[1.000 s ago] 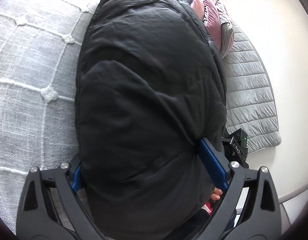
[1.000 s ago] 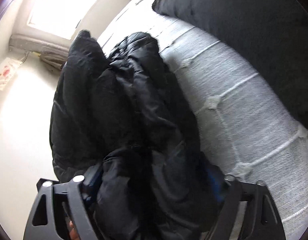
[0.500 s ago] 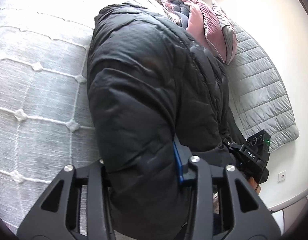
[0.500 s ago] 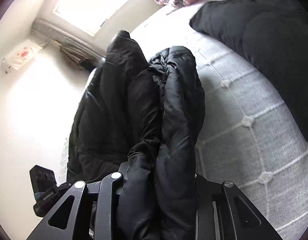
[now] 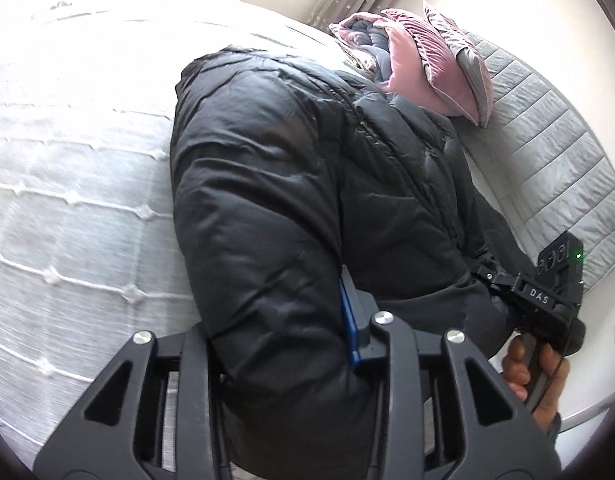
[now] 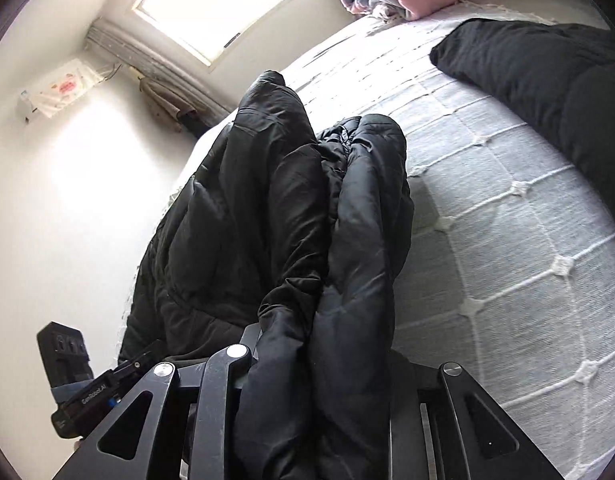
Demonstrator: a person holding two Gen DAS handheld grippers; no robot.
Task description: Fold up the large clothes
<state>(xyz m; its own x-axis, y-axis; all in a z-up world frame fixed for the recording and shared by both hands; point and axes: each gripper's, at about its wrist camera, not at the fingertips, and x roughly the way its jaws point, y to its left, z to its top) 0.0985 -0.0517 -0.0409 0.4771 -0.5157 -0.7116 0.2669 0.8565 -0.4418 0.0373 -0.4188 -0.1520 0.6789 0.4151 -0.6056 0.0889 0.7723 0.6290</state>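
The black puffer jacket [image 5: 307, 200] lies on the bed [image 5: 75, 184], over its white tufted cover, its bulk running forward from the left gripper [image 5: 283, 328]; that gripper pinches a thick padded fold between its fingers, the blue pad [image 5: 349, 320] pressed into the fabric; the right gripper [image 6: 323, 364] pinches another bunched part of the same jacket [image 6: 291, 208], the fabric rising in two ridges ahead of it; pink and grey cushions [image 5: 423, 68] sit beyond the jacket near the quilted grey headboard [image 5: 547, 152]; a second dark garment [image 6: 555, 76] lies apart on the bed.
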